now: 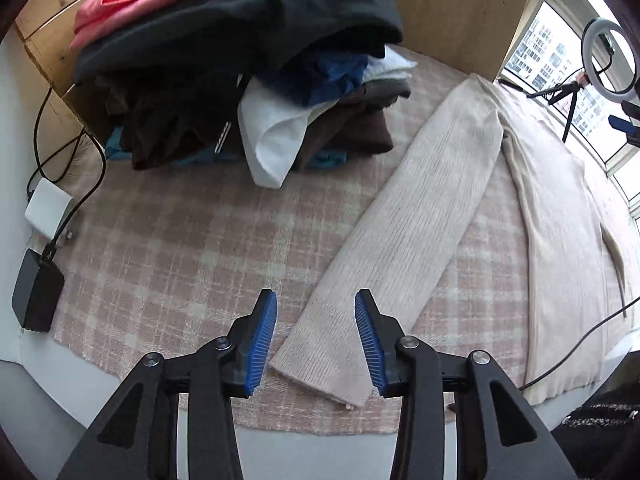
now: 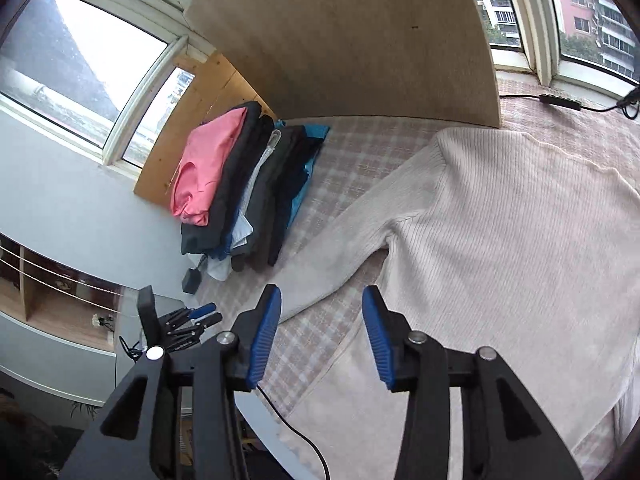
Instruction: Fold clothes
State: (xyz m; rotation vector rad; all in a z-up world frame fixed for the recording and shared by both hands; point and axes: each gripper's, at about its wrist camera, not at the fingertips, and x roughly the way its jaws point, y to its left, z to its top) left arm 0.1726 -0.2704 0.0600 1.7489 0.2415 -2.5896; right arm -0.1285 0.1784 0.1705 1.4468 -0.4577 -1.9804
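We see the cream sweater (image 2: 500, 240) spread flat on the checked cloth (image 1: 180, 248), its sleeve (image 1: 404, 240) running toward 1 o'clock between the left gripper (image 1: 316, 340), jaws apart and empty, while the right gripper (image 2: 322, 336), likewise apart, risks pinching cloth with knit.

The left gripper (image 1: 316, 344) is showing two black, angular finger arms, each one carrying a ridged blue pad (image 1: 262, 344) on the face turned toward the gap between the jaws. Behind the pads, round silver screws (image 1: 409, 342) are sitting at the linkage joints, two on each side, and triangular cut-outs are opening the black arms farther back. The right gripper (image 2: 322, 340) is wearing the same build: black arms, ribbed blue pads (image 2: 378, 344), silver screws (image 2: 416, 336) behind them.
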